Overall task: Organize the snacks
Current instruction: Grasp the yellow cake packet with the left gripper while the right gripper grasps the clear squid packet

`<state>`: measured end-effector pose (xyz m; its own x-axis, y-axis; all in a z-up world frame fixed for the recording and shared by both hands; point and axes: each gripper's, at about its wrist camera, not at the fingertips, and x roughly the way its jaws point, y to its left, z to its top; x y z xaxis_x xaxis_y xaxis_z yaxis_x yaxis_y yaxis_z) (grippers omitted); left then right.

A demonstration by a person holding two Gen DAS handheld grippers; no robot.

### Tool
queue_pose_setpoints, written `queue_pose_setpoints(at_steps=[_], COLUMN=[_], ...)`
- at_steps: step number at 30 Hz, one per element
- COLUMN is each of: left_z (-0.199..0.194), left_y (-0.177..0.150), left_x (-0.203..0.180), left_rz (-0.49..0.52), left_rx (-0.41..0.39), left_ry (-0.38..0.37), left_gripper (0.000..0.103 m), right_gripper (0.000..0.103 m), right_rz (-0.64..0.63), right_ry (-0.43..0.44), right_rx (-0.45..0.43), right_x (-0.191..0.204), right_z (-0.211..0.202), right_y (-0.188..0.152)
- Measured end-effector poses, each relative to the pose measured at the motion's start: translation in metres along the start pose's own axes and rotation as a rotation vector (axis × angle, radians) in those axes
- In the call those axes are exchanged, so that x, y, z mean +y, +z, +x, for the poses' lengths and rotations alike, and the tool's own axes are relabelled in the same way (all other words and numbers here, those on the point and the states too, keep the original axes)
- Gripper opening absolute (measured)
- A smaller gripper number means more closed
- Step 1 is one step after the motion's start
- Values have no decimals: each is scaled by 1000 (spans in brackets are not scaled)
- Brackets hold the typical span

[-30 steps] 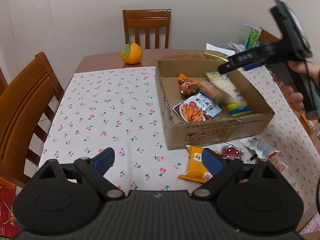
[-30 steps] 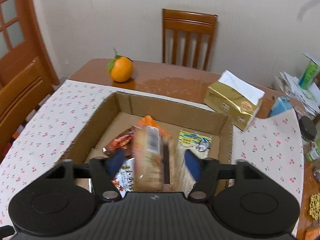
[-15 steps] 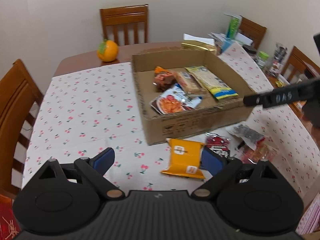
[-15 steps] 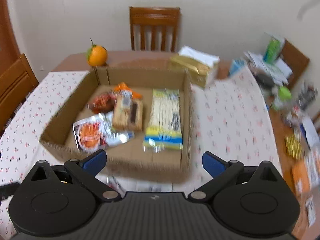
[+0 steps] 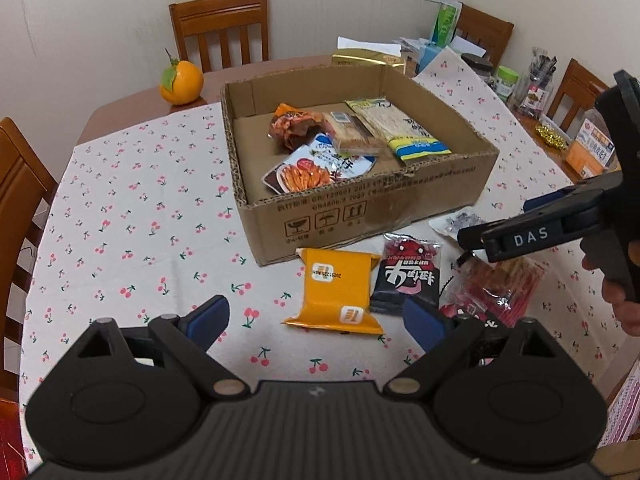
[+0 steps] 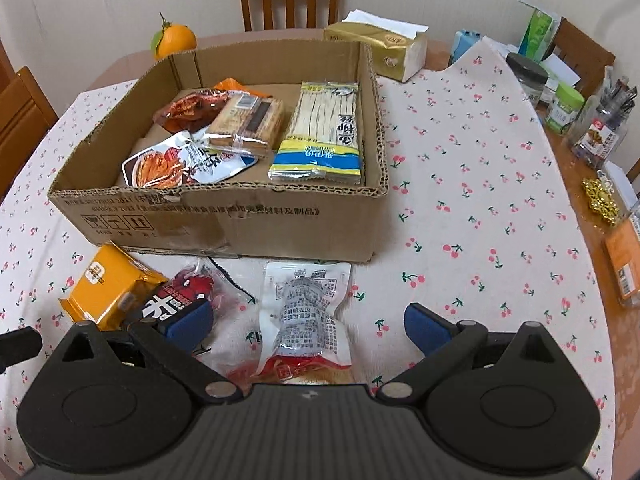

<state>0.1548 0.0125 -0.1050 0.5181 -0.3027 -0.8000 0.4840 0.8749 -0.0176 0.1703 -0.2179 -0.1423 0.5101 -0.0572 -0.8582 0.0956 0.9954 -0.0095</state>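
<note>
Left wrist view: trouble is expected from crowding. On the desk [image 5: 120, 208], just before the cardboard box [image 5: 360, 216], the orange packet [image 5: 336, 292], the black-and-red packet [image 5: 408, 276] and the clear red-strip packet [image 5: 500, 284] lie close together, so two could be pinched at once or a slick wrapper could slip. The left gripper [image 5: 316, 320] is held wide open and empty above the orange packet. The right gripper [image 6: 308, 324], fully spread, holds nothing; the clear grey-printed pouch [image 6: 306, 312] lies below its fingers [image 6: 424, 326].
</note>
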Motion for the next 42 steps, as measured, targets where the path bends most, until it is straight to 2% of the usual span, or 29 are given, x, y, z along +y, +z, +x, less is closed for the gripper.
queue_pose_setpoints(at_steps=[8, 15, 20, 25, 27, 31, 33, 42], left_z=[18, 38, 50, 61, 63, 69, 72, 65], left_y=[2, 9, 14, 15, 16, 15, 15, 4], left_x=[-5, -13, -14, -11, -9, -4, -3, 9], left_rz=[5, 36, 29, 15, 13, 3, -4, -56], left_rx=[26, 38, 48, 62, 66, 73, 82, 97], left_ry=[-8, -14, -38, -27, -28, -36, -50, -20], left_gripper=[93, 91, 87, 77, 69, 62, 46, 47], right_gripper=[88, 79, 60, 59, 59, 59, 59, 59], right_rz=[-30, -40, -30, -42, -33, -23, -25, -51], right_ry=[34, 62, 95, 76, 80, 80, 79, 56], right_rx=[45, 65, 79, 76, 77, 77, 77, 73], right_x=[-5, -10, -16, -17, -20, -21, -20, -18], right_z=[18, 26, 27, 23, 22, 21, 22, 21], right_y=[5, 4, 2, -1, -2, -3, -3, -3])
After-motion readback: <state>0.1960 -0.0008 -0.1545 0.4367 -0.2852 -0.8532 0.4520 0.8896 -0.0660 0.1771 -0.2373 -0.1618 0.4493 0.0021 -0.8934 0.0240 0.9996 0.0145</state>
